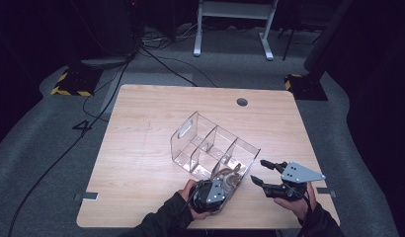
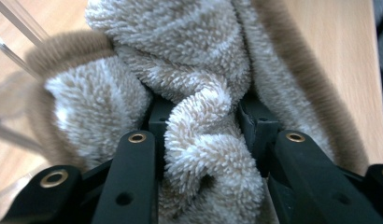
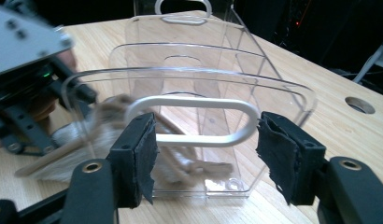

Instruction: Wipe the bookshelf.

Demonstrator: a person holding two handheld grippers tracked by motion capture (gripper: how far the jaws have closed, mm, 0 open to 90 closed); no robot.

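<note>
A clear plastic organiser (image 1: 210, 143) with several compartments lies skewed on the wooden table (image 1: 141, 148). My left gripper (image 1: 225, 183) is at its near end, shut on a fuzzy beige and white cloth (image 1: 231, 174). In the left gripper view a twisted fold of the cloth (image 2: 199, 93) is pinched between the jaws of the left gripper (image 2: 201, 116). My right gripper (image 1: 258, 171) stands open just right of the organiser's near end. In the right gripper view its pads (image 3: 133, 154) stand wide apart in front of the end wall (image 3: 273, 84) and its handle slot, with the cloth (image 3: 105, 116) behind the plastic.
A round cable hole (image 1: 242, 102) sits near the table's far edge. Beyond the table are white desk legs (image 1: 265, 39), black cables (image 1: 156, 54) on grey carpet and yellow-black marked stand bases (image 1: 72, 81). The table's front edge runs close under both hands.
</note>
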